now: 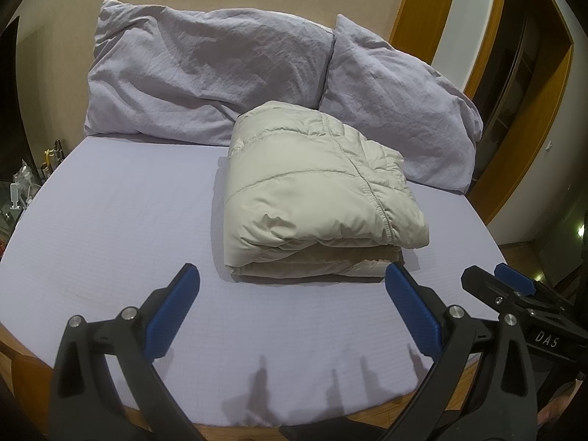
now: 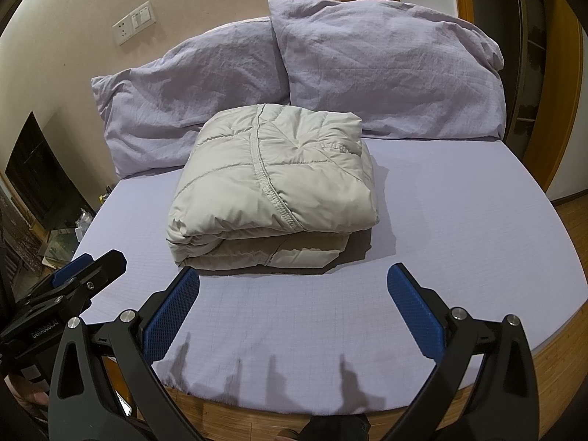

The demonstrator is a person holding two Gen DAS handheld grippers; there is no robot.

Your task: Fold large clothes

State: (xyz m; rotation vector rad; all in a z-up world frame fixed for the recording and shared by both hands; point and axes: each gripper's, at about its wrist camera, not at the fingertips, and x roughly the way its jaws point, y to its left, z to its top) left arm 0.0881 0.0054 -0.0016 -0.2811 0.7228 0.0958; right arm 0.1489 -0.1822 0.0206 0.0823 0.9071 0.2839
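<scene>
With my left gripper [image 1: 292,303] and right gripper [image 2: 294,303] both spread wide and empty, the folded jacket [image 2: 272,187] sits mid-bed [image 2: 459,228], seemingly finished, though a nudge could spring the puffy layers open.

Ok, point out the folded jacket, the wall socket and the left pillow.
folded jacket [image 2: 272,191]: right wrist view, on the top panel beside the stitched seam.
wall socket [image 2: 123,31]: right wrist view, on the white plate's face.
left pillow [image 1: 205,81]: left wrist view, on the middle of its wrinkled cover.
</scene>
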